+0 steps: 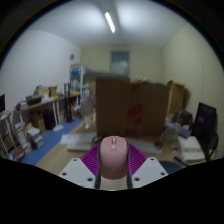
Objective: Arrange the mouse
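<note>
A pink computer mouse [113, 157] sits between my two fingers, its scroll wheel facing up. The purple pads [94, 160] press on both of its sides. My gripper [113, 162] is shut on the mouse and holds it up in the air, well above the floor, pointing into the room. The rear part of the mouse is hidden by the gripper's body.
A large brown cardboard box [130, 105] stands ahead in the middle of the room. Cluttered desks and shelves [40, 115] line the left wall. A black chair [205, 125] and a white table [190, 150] are at the right.
</note>
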Demonstrator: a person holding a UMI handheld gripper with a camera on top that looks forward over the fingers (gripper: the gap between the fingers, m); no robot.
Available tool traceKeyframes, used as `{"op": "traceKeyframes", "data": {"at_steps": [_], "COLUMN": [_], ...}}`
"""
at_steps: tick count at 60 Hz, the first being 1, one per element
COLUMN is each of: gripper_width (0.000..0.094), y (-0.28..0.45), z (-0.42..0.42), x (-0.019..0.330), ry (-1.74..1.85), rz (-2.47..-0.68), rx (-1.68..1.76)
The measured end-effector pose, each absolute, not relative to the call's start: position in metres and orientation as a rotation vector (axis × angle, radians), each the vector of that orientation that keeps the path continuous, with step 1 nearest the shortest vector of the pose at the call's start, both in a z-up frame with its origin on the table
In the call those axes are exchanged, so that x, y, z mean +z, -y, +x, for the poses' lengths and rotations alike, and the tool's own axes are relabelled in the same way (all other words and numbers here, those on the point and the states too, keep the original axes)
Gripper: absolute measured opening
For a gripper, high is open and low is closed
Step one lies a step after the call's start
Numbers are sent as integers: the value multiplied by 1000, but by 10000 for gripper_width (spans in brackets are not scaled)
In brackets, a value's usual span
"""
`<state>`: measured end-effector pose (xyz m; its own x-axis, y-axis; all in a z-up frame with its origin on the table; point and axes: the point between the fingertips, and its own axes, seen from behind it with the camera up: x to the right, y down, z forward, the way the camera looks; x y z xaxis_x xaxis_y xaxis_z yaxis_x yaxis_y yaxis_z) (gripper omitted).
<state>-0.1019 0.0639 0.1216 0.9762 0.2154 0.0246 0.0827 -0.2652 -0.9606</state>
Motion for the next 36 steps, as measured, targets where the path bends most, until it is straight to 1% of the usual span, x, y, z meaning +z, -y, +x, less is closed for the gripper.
{"op": "traceKeyframes", "data": {"at_steps": [4,5,8,10,11,12,15,22,26,32,33,34,35,36], "gripper_width": [351,350,348,347,348,347,347,350,350,353,392,362,382,384], "y": [-55,-53,-51,-50,-51,-51,-55,-60,-67,-68,-66,-70,-70,-68], "z": [-66,-56,-20,3,13,21,46,78,92,98,100,98,98,99], "x": [174,182,192,191,187,174,152,70,30,-6,-13,-10,-11,-14], "ry": [186,179,144,125,116,111,96,89,104,129,136,125,116,104], "rz": [-1756,-1745,-1732,-1746,-1759,-1775,-1852,-2037,-2124,-2215,-2233,-2209,-2215,-2232], "rx": [91,77,35,7,-4,-13,-18,-47,-47,-45,-44,-25,-11,3]}}
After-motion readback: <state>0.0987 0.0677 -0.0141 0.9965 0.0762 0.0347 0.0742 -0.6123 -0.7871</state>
